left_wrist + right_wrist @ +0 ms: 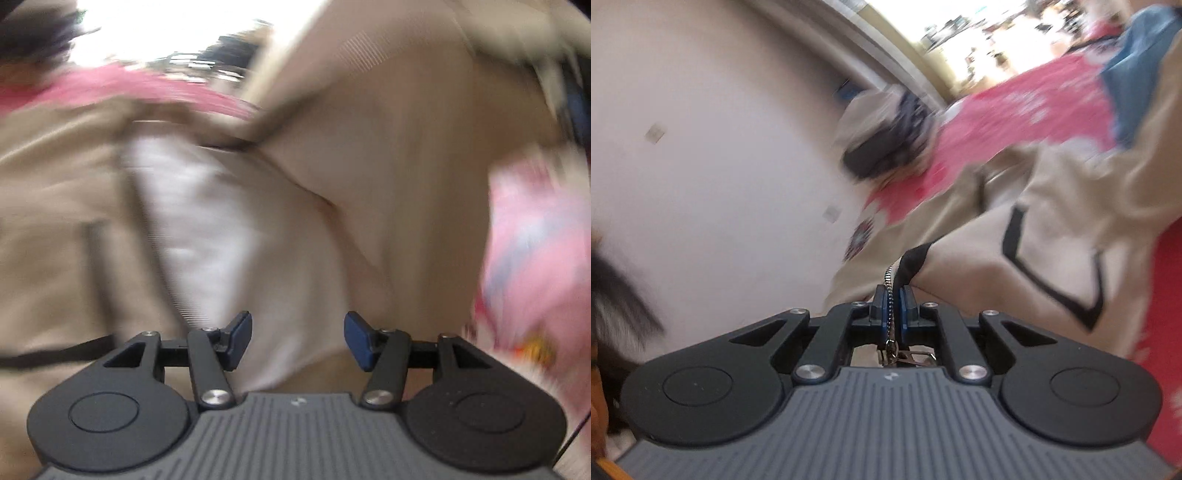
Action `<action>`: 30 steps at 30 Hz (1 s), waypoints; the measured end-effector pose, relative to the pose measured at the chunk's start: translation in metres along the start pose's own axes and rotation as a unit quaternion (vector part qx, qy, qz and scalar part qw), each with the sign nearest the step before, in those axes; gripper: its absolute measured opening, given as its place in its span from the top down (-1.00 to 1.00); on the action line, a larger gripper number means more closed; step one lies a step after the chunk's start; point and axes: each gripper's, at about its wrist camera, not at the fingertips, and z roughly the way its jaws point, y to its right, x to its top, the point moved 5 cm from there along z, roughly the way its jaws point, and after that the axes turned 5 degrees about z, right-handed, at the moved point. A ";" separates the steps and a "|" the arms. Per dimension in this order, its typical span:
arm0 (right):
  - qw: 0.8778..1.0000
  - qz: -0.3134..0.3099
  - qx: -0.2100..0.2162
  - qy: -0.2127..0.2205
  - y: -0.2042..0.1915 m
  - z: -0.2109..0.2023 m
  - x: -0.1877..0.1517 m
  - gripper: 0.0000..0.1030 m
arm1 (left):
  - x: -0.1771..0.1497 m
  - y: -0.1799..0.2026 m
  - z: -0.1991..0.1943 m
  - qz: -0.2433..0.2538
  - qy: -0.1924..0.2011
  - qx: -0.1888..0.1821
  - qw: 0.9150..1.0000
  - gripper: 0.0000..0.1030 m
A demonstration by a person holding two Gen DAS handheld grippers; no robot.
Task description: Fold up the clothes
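A beige jacket (pixel 369 166) with a white lining (pixel 207 229) fills the blurred left wrist view. My left gripper (pixel 298 332) is open just above it, with nothing pressed between its blue pads. In the right wrist view the same jacket (pixel 1052 229), beige with black trim lines, hangs lifted off a red patterned cloth (pixel 1015 110). My right gripper (pixel 894 299) is shut on the jacket's front edge at the metal zipper (pixel 888 284), and the zipper pull dangles behind the pads.
A pale wall (pixel 701 147) takes up the left of the right wrist view. A blurred dark shape wrapped in beige cloth (pixel 886 147) sits beyond the jacket. Pink patterned fabric (pixel 528 258) lies at the right and a blue cloth (pixel 1137 74) further back.
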 end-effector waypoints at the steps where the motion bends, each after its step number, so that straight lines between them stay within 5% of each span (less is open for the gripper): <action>1: 1.000 -0.006 0.006 -0.015 -0.004 0.014 -0.011 0.90 | 0.003 -0.017 -0.015 -0.043 0.011 0.002 0.999 -0.10; 3: 0.998 -0.023 0.003 -0.052 -0.007 0.046 -0.037 0.89 | 0.004 -0.048 -0.036 -0.137 0.023 -0.020 0.990 -0.11; 5: 0.993 -0.055 -0.044 -0.090 0.001 0.083 -0.066 0.81 | 0.000 -0.069 -0.042 -0.194 0.029 -0.045 0.979 -0.14; 8: 0.973 -0.087 -0.135 -0.168 0.037 0.137 -0.111 0.76 | -0.006 -0.082 -0.038 -0.213 0.020 -0.029 0.976 -0.14; 10: 0.965 -0.039 -0.168 -0.197 0.059 0.148 -0.121 0.73 | -0.007 -0.081 -0.030 -0.203 0.009 -0.033 0.979 -0.14; 16: 0.990 0.044 -0.086 -0.106 0.047 0.093 -0.067 0.47 | -0.013 -0.055 -0.002 -0.130 -0.038 -0.032 0.990 -0.14; 20: 0.989 -0.020 -0.142 -0.031 0.036 0.072 -0.012 0.44 | -0.016 -0.049 0.015 -0.105 -0.043 0.000 0.994 0.20; 24: 0.964 -0.138 -0.229 -0.009 0.031 0.110 0.031 0.43 | -0.015 -0.047 0.013 -0.084 -0.019 0.009 0.996 0.55; 30: 0.908 -0.262 -0.326 -0.011 0.056 0.213 0.088 0.43 | -0.014 -0.013 0.011 0.011 0.005 -0.041 0.999 0.67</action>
